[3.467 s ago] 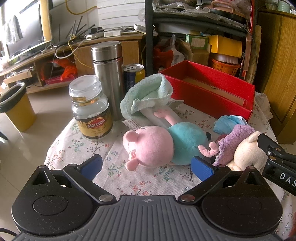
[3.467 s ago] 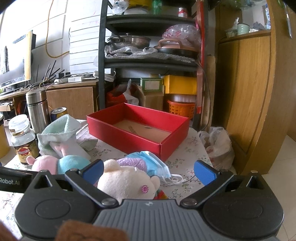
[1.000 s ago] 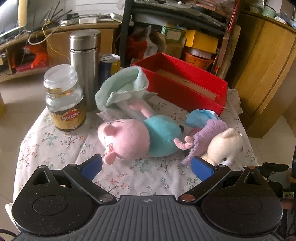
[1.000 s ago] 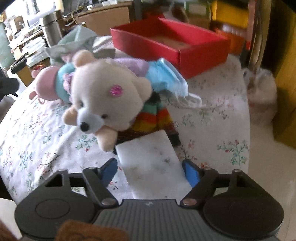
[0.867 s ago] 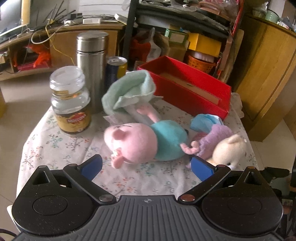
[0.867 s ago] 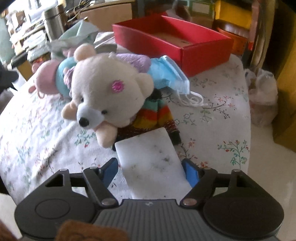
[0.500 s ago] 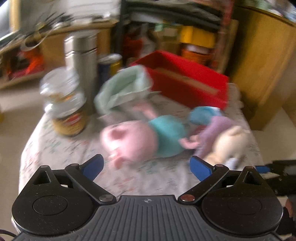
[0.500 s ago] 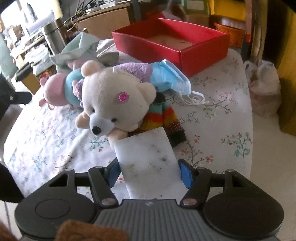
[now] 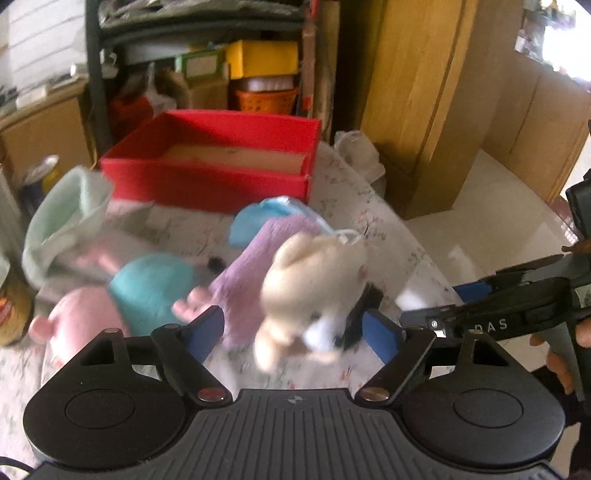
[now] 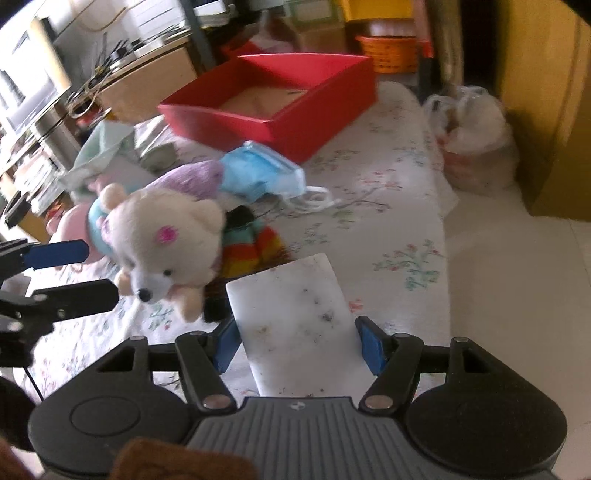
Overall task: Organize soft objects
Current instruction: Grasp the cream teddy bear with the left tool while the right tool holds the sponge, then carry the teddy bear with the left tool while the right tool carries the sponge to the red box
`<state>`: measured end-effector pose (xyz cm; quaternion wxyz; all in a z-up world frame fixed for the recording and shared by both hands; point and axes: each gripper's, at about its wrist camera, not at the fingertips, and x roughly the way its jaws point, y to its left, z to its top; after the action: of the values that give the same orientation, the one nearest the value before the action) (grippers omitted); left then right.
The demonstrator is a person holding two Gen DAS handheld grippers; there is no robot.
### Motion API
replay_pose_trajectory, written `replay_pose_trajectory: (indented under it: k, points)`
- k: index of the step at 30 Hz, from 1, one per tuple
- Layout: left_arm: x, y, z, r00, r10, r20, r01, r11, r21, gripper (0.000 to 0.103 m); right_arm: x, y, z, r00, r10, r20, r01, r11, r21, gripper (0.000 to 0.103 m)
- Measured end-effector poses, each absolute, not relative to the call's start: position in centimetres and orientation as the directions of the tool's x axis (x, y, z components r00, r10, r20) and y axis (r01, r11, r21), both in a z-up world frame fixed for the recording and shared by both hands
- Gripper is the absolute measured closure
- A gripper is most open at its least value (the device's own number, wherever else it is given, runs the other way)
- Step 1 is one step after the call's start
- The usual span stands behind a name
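Right wrist view alone shows striped sock (image 10: pixel 251 247) beside bear (image 10: pixel 170 240).

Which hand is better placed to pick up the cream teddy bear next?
Left. The left tool is closing around the teddy bear; the right tool already grips a white sponge.

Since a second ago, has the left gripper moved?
Yes. The left gripper swung right: its fingers now frame the cream bear, and the red box sits further left.

It was a cluttered home room: behind the floral-clothed table (image 10: pixel 388 206) stood a dark storage shelf (image 9: pixel 207 26) and wooden wardrobe (image 9: pixel 424 92).
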<state>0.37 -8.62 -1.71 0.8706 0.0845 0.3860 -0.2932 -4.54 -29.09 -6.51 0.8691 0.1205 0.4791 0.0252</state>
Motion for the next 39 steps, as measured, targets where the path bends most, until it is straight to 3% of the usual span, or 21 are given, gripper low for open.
replay_pose_trajectory:
  k: [3, 7, 12, 16, 33, 39]
  points:
    - [1.0, -9.9, -2.4, 0.533, -0.440, -0.723, 0.565, 0.821, -0.083, 0.023, -4.7, -29.9, -6.4, 0.546, 0.149, -0.824, 0.100, 0.965, 0.241, 0.064]
    - [1.7, -11.5, -3.8, 0.543, -0.408, -0.734, 0.547, 0.835, -0.060, 0.037, -4.6, -30.2, -6.3, 0.552, 0.137, -0.822, 0.108, 0.966, 0.234, 0.064]
    - [0.9, -11.9, -4.0, 0.581, -0.391, -0.714, 0.551, 0.834, -0.009, 0.047, -4.8, -30.6, -6.0, 0.556, 0.126, -0.822, 0.126, 0.964, 0.233, 0.064]
    - [1.2, -11.1, -3.9, 0.557, -0.412, -0.721, 0.545, 0.837, -0.057, 0.053, -4.6, -30.5, -5.8, 0.562, 0.127, -0.817, 0.123, 0.964, 0.235, 0.064]
    - [0.2, -5.5, 2.2, 0.619, -0.401, -0.676, 0.390, 0.903, -0.179, 0.054, -3.7, -27.5, -0.9, 0.668, 0.156, -0.728, 0.058, 0.964, 0.259, 0.064]
    - [2.4, -4.5, 6.2, 0.691, -0.407, -0.598, 0.365, 0.910, -0.197, 0.054, -1.8, -25.8, 3.4, 0.734, 0.138, -0.665, 0.038, 0.969, 0.243, 0.064]
